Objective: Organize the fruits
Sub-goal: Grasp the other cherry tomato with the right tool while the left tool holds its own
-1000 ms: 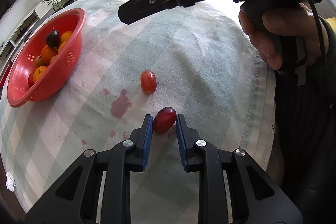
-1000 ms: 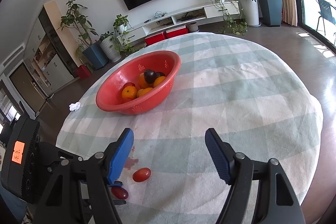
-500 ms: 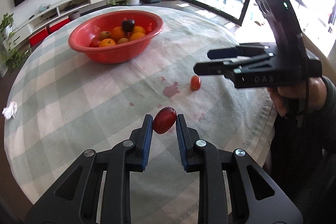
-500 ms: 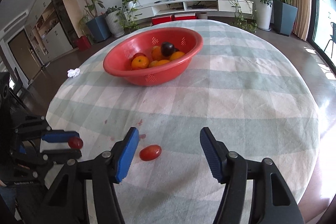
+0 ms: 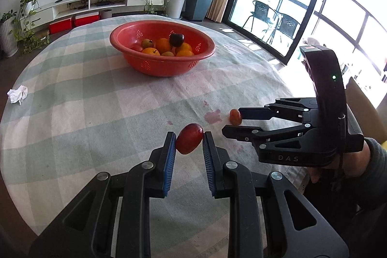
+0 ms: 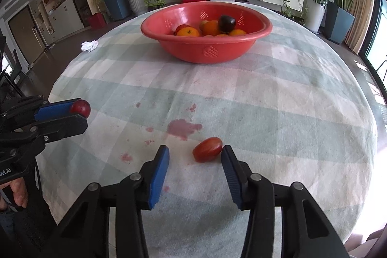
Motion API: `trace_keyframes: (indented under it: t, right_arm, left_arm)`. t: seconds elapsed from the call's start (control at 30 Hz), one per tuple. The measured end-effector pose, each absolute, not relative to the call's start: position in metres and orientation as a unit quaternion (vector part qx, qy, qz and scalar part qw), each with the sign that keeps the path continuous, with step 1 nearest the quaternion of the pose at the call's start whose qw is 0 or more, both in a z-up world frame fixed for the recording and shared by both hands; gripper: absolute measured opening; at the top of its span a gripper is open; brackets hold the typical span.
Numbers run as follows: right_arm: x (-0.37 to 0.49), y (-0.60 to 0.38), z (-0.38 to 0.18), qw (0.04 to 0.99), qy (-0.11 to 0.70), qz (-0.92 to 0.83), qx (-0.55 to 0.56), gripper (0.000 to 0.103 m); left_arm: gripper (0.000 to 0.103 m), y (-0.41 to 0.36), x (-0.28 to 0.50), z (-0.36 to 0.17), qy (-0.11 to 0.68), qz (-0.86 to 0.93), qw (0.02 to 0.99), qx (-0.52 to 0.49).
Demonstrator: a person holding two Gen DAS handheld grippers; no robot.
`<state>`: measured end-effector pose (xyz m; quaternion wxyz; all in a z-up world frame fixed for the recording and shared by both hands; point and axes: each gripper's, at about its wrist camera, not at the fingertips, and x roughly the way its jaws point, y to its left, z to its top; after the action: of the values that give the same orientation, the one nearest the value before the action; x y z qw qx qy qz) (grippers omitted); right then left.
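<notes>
My left gripper (image 5: pixel 188 142) is shut on a dark red grape tomato (image 5: pixel 189 142) and holds it above the checked tablecloth; it also shows in the right wrist view (image 6: pixel 79 107). My right gripper (image 6: pixel 194 152) is open, low over the table, with a second red tomato (image 6: pixel 207 149) lying between its fingertips, close to the right finger. That tomato shows in the left wrist view (image 5: pixel 235 116) at the right gripper's tips (image 5: pixel 232 122). A red colander bowl (image 5: pixel 159 67) (image 6: pixel 210 52) at the far middle holds oranges, a dark plum and other fruit.
Pink stains (image 6: pixel 183 128) mark the cloth near the tomato. A crumpled white tissue (image 5: pixel 17 94) lies at the table's left edge. The round table's edge curves close on the right. A TV, shelves and plants stand behind.
My left gripper has lifted the dark tomato and turned toward the bowl. My right gripper has come down and forward so the second tomato now lies between its open fingers.
</notes>
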<state>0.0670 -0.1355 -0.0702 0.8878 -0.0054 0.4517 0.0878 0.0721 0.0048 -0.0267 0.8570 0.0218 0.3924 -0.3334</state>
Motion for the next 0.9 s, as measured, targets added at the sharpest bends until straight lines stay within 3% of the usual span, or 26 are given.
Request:
trace_keyframes:
  t: [0.9]
  right_arm:
    - [0.068, -0.137, -0.069, 0.886, 0.456, 0.078, -0.019, 0.022]
  left_arm:
    - [0.021, 0.006, 0.072, -0.032, 0.394, -0.326, 0.859, 0.016]
